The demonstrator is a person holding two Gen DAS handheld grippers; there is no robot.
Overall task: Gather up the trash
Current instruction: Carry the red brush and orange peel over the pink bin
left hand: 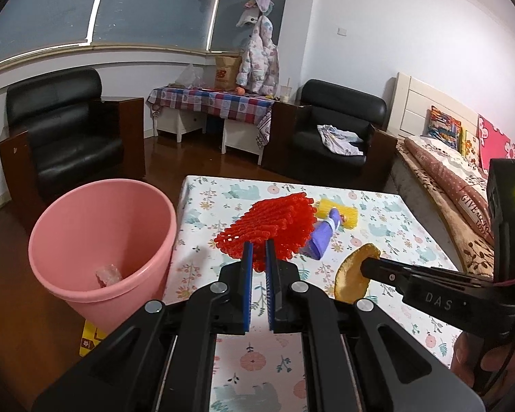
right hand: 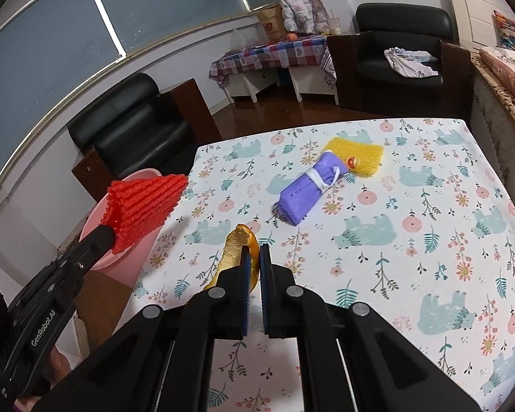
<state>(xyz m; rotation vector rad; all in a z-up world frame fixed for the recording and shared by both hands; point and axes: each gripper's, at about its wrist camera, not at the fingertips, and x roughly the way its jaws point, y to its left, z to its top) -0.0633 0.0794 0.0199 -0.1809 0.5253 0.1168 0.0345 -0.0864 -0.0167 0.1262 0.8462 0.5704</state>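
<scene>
- The table (right hand: 412,178) has a flowery cloth w/ bears on it. The pink bin (left hand: 96,226) stands on the floor, right beside the table's left edge. A small crumpled bit (left hand: 108,276) lies at the bottom of it.
- The key thing: the bin is to the left of both grippers, & the left gripper (left hand: 259,247) is much nearer to it. In the right wrist view the red net hangs just about over the bin's rim, so I think a short move left & down gets it in.
- The red foam net (left hand: 274,223) is held up off the table near the left edge. Its ribs run away from the jaws, toward the table's far edge. The left jaws are squeezed tight on its near end.
- The right gripper (right hand: 254,257) is over the near part of the table, right of the left one. Its jaws are pinched on an orange peel (right hand: 238,243), which curls up & to the left from the tips. It has farther to go to reach the bin.
- Still on the table, toward the far edge: a purple rolled cloth (right hand: 307,190) tied w/ white string, lying slantwise, near-left to far-right.
- A yellow foam net (right hand: 364,152) touches the purple roll's far end.
</scene>
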